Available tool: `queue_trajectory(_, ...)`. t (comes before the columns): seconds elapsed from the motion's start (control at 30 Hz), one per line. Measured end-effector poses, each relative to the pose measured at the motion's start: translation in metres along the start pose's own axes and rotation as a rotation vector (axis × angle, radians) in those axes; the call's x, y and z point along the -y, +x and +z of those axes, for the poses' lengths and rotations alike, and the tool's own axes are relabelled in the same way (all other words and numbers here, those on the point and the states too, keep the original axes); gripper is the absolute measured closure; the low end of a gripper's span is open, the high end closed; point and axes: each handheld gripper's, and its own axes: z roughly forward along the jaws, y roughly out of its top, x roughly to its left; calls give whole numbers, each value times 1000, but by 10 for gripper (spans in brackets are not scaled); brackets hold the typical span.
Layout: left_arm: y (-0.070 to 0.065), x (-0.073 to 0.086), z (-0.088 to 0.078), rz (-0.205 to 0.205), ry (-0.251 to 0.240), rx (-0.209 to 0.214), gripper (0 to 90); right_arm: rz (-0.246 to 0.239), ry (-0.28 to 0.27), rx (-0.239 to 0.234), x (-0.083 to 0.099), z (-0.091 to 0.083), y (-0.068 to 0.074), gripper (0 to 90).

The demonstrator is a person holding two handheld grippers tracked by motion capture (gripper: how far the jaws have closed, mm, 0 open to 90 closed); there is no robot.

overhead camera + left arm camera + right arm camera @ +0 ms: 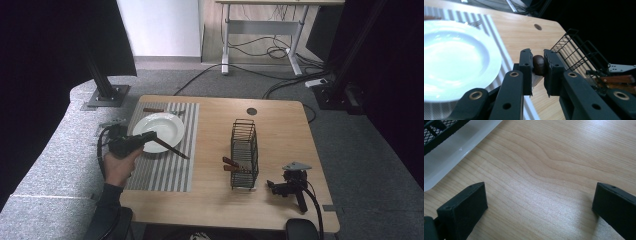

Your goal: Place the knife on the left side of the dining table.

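Note:
A hand at the left holds my left gripper [149,138] over the striped placemat [165,170], beside the white plate [160,127]. Its jaws are shut on a brown-handled utensil [170,149] that slants out to the right above the mat. In the left gripper view the rounded brown handle end [539,64] is pinched between the pads of the left gripper [538,72], with the plate [454,57] to the left. My right gripper [276,189] lies on the table near the front right corner. Its jaws stand wide apart in the right gripper view [539,192] over bare wood.
A black wire rack [245,150] stands mid-table on a white base [451,152], with brown-handled utensils [230,164] poking out its left side. A fork with a brown handle [154,110] lies on the mat behind the plate. A round hole [251,111] sits near the far edge.

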Motion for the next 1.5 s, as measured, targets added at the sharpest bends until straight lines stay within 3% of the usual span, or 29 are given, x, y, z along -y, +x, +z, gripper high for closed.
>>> queue_trajectory(0.33,26,25,-8,-62,6,-45,777,0,0,0,0,0,0,0)
queue_trajectory(0.8,59,43,-15,-125,1,-102,749,0,0,0,0,0,0,0)
queue_trajectory(1.27,77,58,-11,-126,0,-192,661,0,0,0,0,0,0,0)
queue_trajectory(1.5,87,71,-8,-158,-14,-215,617,0,0,0,0,0,0,0)
